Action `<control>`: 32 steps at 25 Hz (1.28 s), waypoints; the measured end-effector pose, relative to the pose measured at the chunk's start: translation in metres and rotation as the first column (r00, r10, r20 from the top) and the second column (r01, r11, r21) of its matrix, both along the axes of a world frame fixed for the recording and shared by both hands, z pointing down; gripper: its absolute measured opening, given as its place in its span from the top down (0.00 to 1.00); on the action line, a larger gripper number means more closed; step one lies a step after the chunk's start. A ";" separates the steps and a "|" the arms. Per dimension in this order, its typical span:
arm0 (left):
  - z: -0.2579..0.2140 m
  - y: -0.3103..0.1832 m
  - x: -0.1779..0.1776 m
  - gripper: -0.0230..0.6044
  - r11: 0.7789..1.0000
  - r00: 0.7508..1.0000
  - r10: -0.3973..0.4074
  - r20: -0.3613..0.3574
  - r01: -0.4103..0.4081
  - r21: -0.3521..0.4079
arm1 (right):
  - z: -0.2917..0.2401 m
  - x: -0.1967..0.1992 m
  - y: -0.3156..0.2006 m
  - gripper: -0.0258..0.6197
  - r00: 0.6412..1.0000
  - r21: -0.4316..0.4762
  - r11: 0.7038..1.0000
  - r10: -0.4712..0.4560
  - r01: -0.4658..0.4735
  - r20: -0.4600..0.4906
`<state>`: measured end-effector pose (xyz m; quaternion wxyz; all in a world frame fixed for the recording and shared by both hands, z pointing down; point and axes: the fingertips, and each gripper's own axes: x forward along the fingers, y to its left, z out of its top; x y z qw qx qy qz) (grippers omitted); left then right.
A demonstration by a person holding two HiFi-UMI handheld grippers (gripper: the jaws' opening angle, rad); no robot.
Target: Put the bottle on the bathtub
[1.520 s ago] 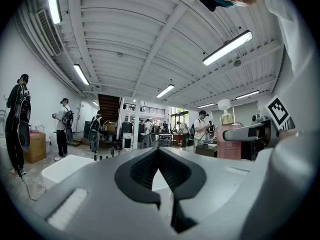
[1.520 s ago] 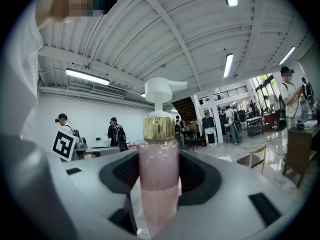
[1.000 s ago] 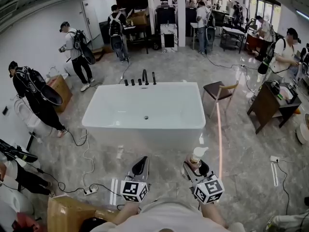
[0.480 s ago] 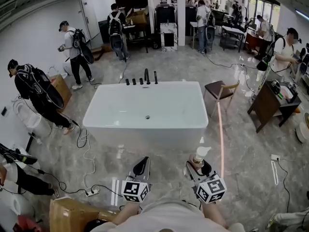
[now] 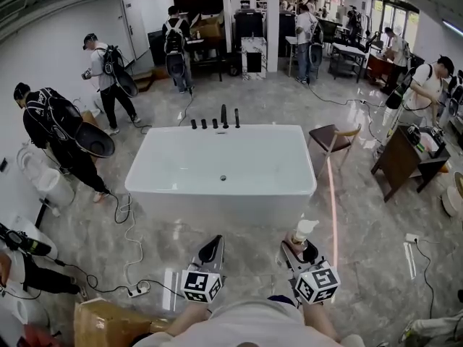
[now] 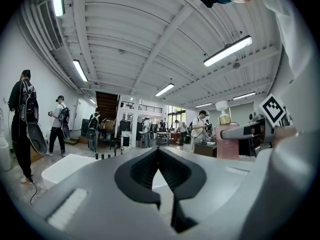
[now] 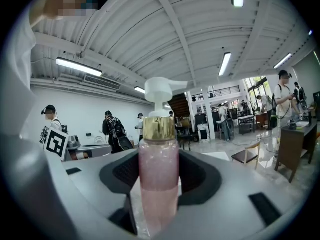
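Bottle (image 7: 159, 169) with the white pump and gold collar is sitting upright in the right gripper (image 5: 298, 252), whose jaws are clamping its sides. It's holding pink liquid. It's hanging over the floor (image 5: 362, 223), just short of the bathtub's (image 5: 217, 196) near rim. The left gripper (image 5: 211, 249) is floating beside it, jaws pressed together. The tub's drain (image 5: 223, 178) is showing.

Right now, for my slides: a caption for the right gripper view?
Right gripper holds an upright pink pump bottle between its fingers.
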<state>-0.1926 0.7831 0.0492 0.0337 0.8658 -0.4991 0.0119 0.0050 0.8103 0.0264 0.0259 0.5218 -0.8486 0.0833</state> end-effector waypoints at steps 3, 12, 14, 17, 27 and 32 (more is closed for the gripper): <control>0.001 -0.010 -0.007 0.95 1.000 1.000 0.003 0.003 -0.003 0.000 | 0.001 -0.004 -0.013 0.62 1.000 0.000 1.000 0.007 -0.007 -0.006; 0.004 -0.059 -0.006 0.95 1.000 1.000 0.007 0.002 -0.007 0.000 | 0.006 0.002 -0.065 0.62 1.000 0.000 1.000 0.011 -0.011 -0.017; 0.006 -0.077 -0.004 0.95 1.000 1.000 0.001 0.002 -0.001 0.002 | 0.011 0.008 -0.085 0.62 1.000 -0.003 1.000 0.006 -0.006 0.005; 0.015 -0.108 0.002 0.95 1.000 1.000 -0.024 0.005 0.024 -0.008 | 0.025 0.019 -0.122 0.62 1.000 -0.021 1.000 -0.006 0.006 0.011; 0.011 -0.291 0.060 0.95 0.998 0.998 -0.055 0.038 0.055 0.016 | 0.029 0.065 -0.315 0.62 0.997 -0.036 0.996 -0.077 0.078 0.023; -0.001 -0.401 0.105 0.95 0.998 0.998 -0.053 0.029 0.052 0.034 | 0.014 0.099 -0.423 0.62 0.994 -0.007 0.994 -0.107 0.107 0.001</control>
